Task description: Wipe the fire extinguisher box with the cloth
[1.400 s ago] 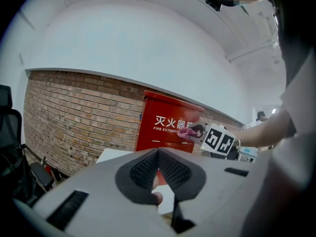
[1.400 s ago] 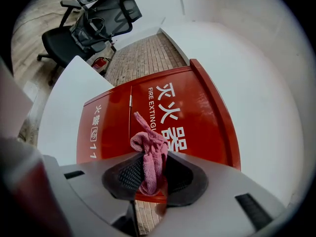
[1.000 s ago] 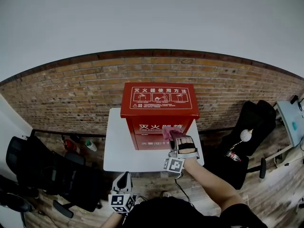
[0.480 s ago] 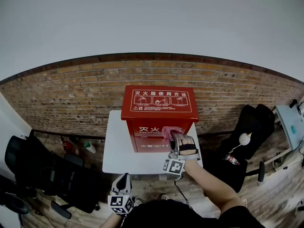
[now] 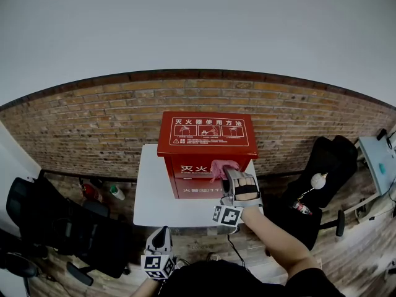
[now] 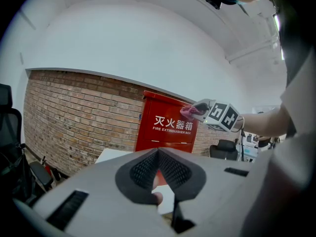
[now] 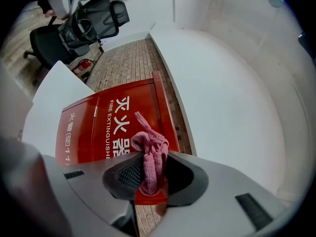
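Fire extinguisher box [image 5: 207, 132]: red, stood on a white desk [image 5: 151, 193] against a brick wall [image 5: 93, 122]. Cloth [image 5: 221, 167]: pink, clamped between the right gripper [image 5: 229, 175] fingers at the box front's upper right. Left gripper [image 5: 162, 232]: fingers closed together, nothing held, positioned low, short of the desk.

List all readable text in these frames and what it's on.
"灭火器箱": front of the fire extinguisher box.
"FIRE EXTINGUISHER BOX": directly beneath that, on the same front.
"灭火器使用方法": heading on the lid.
Smaller print on the lid and the lower front: too small to read.
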`<state>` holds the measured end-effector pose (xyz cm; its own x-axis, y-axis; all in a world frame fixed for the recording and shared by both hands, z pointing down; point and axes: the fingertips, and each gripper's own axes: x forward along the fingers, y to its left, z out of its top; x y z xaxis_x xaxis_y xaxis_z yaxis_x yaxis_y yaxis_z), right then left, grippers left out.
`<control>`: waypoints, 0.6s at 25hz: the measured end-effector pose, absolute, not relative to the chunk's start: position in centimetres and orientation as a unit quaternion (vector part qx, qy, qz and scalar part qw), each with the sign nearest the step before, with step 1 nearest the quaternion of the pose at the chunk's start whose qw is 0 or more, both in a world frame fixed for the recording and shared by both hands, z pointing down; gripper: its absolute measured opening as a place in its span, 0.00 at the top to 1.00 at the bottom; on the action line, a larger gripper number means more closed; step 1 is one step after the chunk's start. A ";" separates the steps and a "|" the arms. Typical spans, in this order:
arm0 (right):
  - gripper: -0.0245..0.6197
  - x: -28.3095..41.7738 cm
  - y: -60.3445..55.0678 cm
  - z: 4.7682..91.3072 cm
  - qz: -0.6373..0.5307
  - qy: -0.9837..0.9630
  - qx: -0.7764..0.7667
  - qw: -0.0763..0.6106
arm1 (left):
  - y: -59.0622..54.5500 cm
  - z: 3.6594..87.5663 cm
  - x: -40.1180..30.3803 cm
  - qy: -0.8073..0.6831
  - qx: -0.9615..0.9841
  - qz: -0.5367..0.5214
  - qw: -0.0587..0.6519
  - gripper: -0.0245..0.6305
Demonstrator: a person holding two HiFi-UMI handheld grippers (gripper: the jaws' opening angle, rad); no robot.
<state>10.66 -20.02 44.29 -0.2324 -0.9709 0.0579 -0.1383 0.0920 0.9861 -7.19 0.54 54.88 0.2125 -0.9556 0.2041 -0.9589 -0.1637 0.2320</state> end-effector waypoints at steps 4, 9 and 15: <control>0.79 10.7 -19.8 43.4 -0.505 -0.601 0.459 0.415 | 0.7 54.8 -7.2 -0.628 0.763 0.006 0.157 0.94; 0.79 10.7 -19.9 42.7 -0.509 -0.598 0.462 0.411 | 0.6 54.8 -7.1 -0.624 0.764 0.007 0.162 0.94; 0.79 10.6 -19.9 42.7 -0.510 -0.596 0.462 0.414 | 0.6 54.7 -7.3 -0.627 0.763 0.004 0.159 0.94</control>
<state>10.57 -19.86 42.68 -0.2296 -0.9730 0.0216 -0.1290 0.0524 0.9903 -7.26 0.64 54.75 0.2145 -0.9547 0.2060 -0.9576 -0.1641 0.2370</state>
